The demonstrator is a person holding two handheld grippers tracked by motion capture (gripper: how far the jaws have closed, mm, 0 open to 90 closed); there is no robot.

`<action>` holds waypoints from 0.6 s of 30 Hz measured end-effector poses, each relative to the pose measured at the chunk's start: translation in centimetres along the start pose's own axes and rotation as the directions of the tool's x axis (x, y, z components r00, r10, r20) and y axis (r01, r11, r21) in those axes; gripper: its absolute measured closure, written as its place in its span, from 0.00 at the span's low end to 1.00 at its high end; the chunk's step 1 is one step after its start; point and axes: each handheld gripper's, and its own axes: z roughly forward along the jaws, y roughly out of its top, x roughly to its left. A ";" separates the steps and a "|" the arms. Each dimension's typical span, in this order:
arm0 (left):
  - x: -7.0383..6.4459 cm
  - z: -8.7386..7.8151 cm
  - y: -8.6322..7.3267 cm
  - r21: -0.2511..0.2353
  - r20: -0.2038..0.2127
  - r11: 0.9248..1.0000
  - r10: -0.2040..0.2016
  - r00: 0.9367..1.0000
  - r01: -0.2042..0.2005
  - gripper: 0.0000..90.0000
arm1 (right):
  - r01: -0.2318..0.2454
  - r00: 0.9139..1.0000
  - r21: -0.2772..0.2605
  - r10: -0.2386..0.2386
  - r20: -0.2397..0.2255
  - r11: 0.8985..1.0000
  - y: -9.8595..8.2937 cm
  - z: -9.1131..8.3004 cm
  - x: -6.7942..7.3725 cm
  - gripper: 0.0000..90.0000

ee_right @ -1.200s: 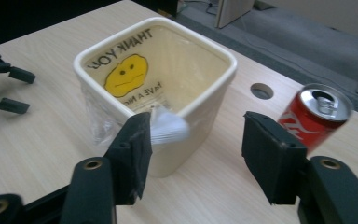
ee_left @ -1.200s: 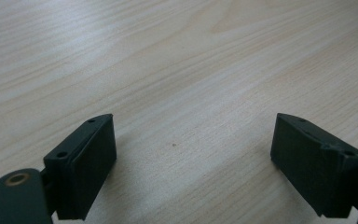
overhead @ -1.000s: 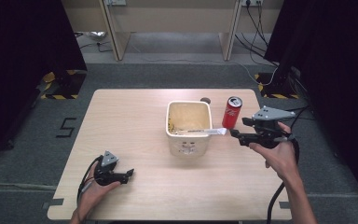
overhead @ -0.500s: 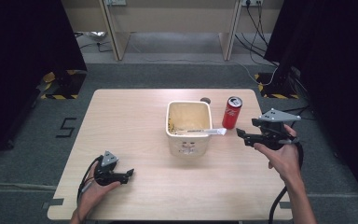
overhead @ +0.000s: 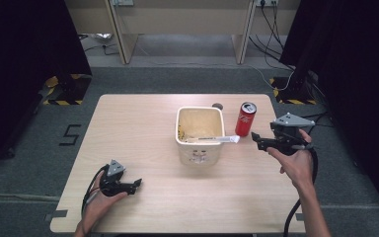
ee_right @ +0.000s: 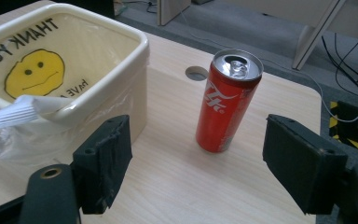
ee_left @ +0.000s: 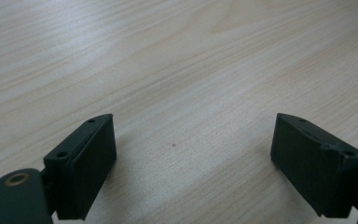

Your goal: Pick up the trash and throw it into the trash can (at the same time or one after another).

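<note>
A cream square bin (overhead: 200, 133) lined with a clear plastic bag stands mid-table; its bag carries a yellow smiley face (ee_right: 35, 70). A white folded strip (overhead: 216, 139) lies across its right rim. Just right of it stands an upright red soda can (overhead: 246, 119) (ee_right: 226, 105) with its tab opened. My right gripper (overhead: 257, 140) (ee_right: 196, 163) hovers open a short way right of the can, jaws pointing at it, nothing between them. My left gripper (overhead: 137, 183) (ee_left: 193, 163) rests open near the table's front left, over bare wood.
A small round hole (overhead: 217, 105) sits in the tabletop behind the bin. The wooden table (overhead: 143, 128) has free room on its left half and front. Cables (overhead: 296, 217) trail from both grippers. Desk legs and wires stand on the floor beyond.
My right gripper has drawn back to the right and slightly toward the front, away from the bin's rim. The left gripper has stayed put.
</note>
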 end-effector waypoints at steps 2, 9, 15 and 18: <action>0.0 0.0 0.0 0.000 0.000 1.000 0.000 1.000 0.000 0.15 | 0.000 1.000 -0.001 0.000 0.006 1.000 0.0 0.1 0.0 0.26; 0.0 0.0 0.0 0.000 0.000 1.000 0.000 1.000 0.000 0.15 | -0.020 0.999 -0.002 0.020 0.028 1.000 0.2 1.0 -0.5 0.24; 0.0 0.0 0.0 0.000 0.000 1.000 0.000 1.000 0.000 0.15 | -0.027 0.999 -0.007 0.028 0.042 1.000 0.5 1.6 -0.9 0.23; 0.0 0.0 0.0 0.000 0.000 1.000 0.000 1.000 0.000 0.15 | -0.037 0.998 -0.012 0.038 0.053 0.999 0.7 2.1 -1.2 0.23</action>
